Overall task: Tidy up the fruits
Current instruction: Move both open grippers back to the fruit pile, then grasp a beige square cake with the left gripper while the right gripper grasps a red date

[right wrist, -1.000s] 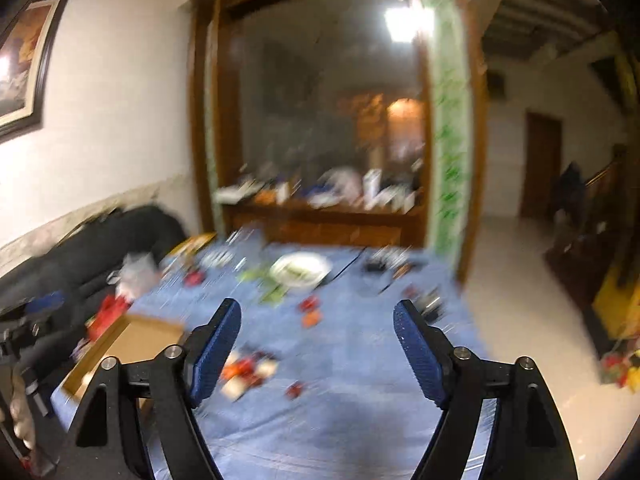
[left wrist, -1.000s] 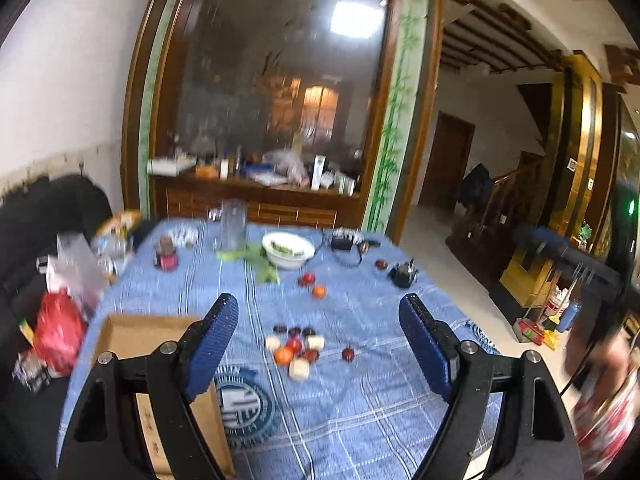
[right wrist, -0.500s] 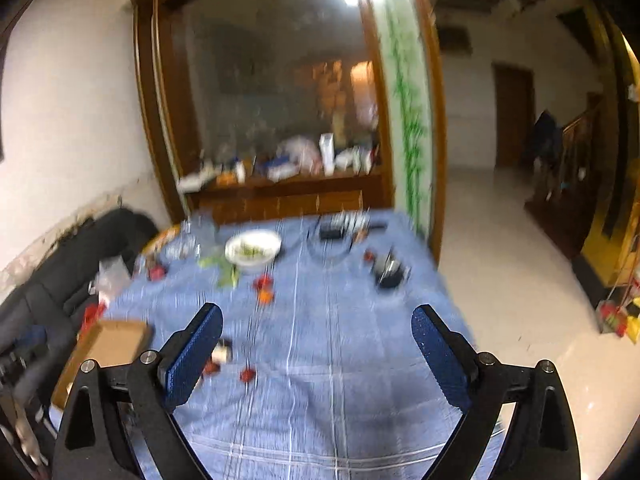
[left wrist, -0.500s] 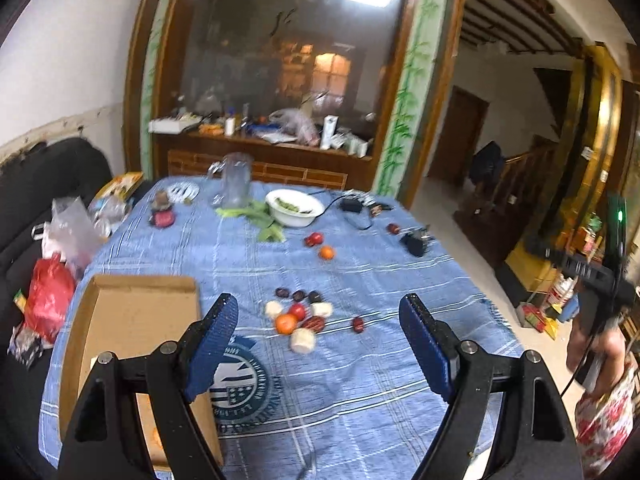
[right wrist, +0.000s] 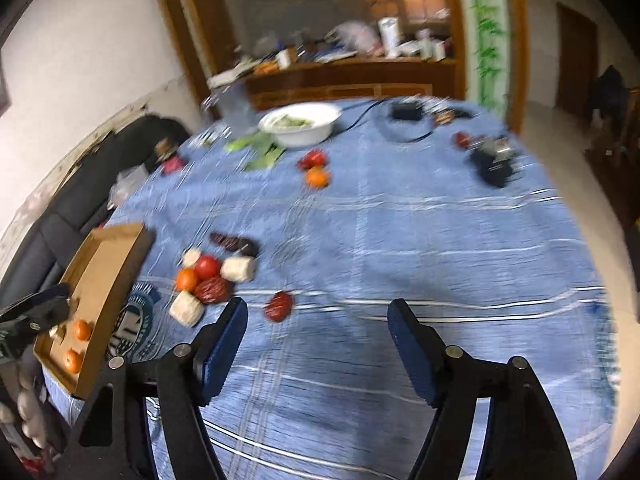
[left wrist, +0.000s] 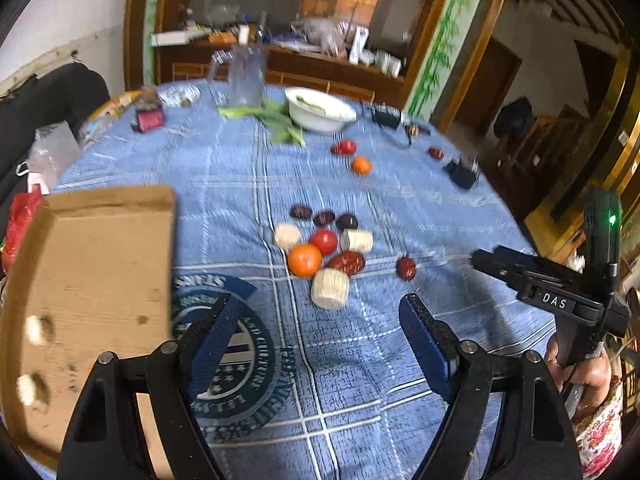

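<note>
A cluster of fruit lies mid-table on the blue cloth: an orange [left wrist: 305, 259], a tomato [left wrist: 323, 241], a red date [left wrist: 347, 263], white cut pieces [left wrist: 330, 289] and dark dates [left wrist: 301, 212]. A lone red date [left wrist: 406, 268] lies to the right of the cluster. My left gripper [left wrist: 320, 332] hovers just short of the cluster, its jaws closing slightly with nothing between them. My right gripper [right wrist: 316, 312] is closing over bare cloth, the lone date [right wrist: 279, 306] just beyond its left fingertip. The cardboard box [left wrist: 92, 280] at left holds two oranges [right wrist: 82, 329].
Further back lie a tomato [left wrist: 344, 147] and an orange [left wrist: 361, 165], then a white bowl [left wrist: 320, 110] with greens, a clear pitcher [left wrist: 246, 76] and a black charger [left wrist: 462, 174]. A dark sofa stands left of the table. The table's right edge drops to the floor.
Both grippers have dropped toward the table and tilted downward, so the fruit cluster looks much closer. The right gripper's fingers stand narrower than half a second ago.
</note>
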Available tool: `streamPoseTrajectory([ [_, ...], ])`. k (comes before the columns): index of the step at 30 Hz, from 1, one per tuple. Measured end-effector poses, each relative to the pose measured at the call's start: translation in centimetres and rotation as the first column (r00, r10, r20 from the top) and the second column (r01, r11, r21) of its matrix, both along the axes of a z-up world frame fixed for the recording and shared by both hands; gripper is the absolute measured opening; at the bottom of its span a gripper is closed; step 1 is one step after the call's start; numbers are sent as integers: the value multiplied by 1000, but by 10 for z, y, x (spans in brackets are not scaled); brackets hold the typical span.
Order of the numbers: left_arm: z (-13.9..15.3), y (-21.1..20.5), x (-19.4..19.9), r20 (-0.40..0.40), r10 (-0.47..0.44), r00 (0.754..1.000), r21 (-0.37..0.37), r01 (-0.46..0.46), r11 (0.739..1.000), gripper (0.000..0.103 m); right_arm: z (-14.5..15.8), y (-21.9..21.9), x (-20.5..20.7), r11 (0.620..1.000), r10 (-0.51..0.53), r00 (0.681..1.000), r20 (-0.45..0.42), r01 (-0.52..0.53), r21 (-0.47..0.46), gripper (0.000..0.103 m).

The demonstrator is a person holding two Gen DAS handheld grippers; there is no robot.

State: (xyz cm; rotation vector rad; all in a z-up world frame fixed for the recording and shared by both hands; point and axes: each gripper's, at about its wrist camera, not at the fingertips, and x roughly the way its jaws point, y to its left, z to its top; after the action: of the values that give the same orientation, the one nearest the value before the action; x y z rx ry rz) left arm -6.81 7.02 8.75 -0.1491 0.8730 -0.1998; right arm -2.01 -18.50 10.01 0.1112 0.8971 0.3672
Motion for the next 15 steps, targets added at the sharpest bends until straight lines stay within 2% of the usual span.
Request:
streamPoseTrajectory([
  [3,-26,-12,17,-58,-38,998,12,38,999,52,-18,23,9,998,60,998,-29,-60,6,70],
  [9,-57,-24,41,-108,-42,993,42,47,998,50,-52,38,34,998,69,993,-94,-68,15,65],
  [15,-73,-34,61,-129,-68,989,47,74,996,50,-67,44,48,997,77,989,-125,-75,20,59],
])
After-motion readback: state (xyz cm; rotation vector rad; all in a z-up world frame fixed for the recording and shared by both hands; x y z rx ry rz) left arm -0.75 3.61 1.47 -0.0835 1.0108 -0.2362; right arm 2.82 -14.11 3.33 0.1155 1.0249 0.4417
